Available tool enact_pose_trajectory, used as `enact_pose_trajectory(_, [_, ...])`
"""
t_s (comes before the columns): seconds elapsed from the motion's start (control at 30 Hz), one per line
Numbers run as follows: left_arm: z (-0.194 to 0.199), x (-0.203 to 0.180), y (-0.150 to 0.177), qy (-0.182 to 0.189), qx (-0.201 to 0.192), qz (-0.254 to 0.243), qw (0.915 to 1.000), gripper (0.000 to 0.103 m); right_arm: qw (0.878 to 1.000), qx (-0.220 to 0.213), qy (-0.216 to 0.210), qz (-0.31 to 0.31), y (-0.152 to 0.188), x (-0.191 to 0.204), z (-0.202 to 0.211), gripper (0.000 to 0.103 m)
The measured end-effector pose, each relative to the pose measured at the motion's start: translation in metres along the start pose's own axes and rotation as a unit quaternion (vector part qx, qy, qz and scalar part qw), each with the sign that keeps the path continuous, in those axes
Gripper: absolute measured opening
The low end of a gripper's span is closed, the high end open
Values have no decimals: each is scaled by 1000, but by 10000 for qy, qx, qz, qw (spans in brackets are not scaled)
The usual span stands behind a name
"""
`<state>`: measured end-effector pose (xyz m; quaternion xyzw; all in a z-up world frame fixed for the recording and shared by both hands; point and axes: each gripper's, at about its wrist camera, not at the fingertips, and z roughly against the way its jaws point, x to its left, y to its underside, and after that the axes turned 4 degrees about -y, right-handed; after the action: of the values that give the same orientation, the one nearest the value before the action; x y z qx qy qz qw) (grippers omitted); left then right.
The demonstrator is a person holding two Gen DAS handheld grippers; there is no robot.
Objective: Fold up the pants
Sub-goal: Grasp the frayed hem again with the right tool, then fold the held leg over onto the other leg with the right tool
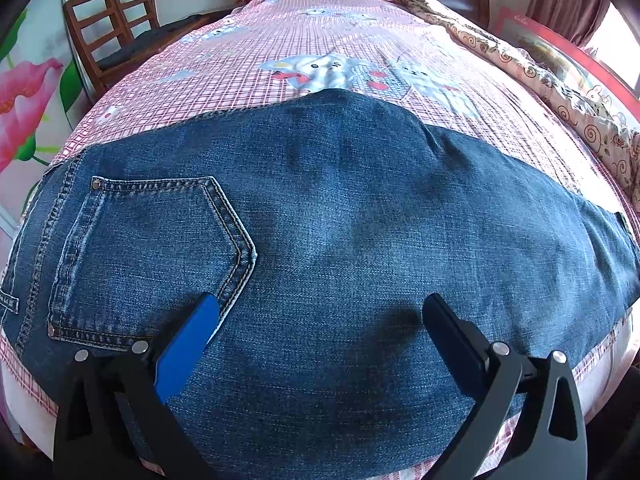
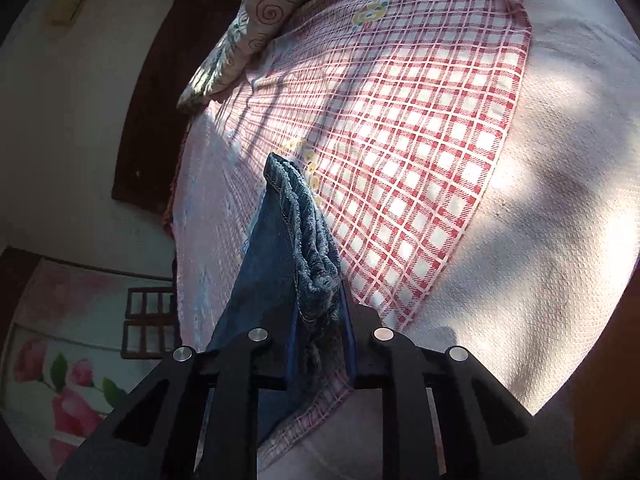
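Heavy, limp jeans on bed. Right tongs clamped on bunched hems; left tongs open above seat. Best gripped by waistband.

My left gripper has black angular finger arms with silver round rivets and one blue pad; my right gripper matches it.

The pants lie spread across the near edge of the bed; chairs stand left, a quilt lies right.
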<state>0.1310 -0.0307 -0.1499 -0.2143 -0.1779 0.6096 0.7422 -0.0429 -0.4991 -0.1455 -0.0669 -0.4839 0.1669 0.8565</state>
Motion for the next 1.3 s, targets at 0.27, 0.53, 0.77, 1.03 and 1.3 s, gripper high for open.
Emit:
enact_pose_trajectory(0.27, [0, -1, 2, -3, -56, -21, 10000, 101, 9966, -20, -461, 678, 2, 68, 7, 16])
enact_pose_trajectory(0.53, [-1, -2, 0, -106, -23, 8, 9999, 101, 9826, 463, -844, 1590, 48, 145, -7, 16])
enact_pose_trajectory(0.77, [-1, 1, -1, -23, -15, 103, 9999, 101, 9674, 1243, -979, 1977, 103, 184, -59, 16])
enact_pose_trajectory(1.03, [-1, 4, 0, 92, -49, 144, 9998, 101, 9498, 2049, -1013, 2136, 176, 202, -121, 16])
enact_pose_trajectory(1.3, [3, 18, 1, 548, -207, 392, 9975, 101, 9393, 2402, -618, 2371, 225, 197, -160, 16])
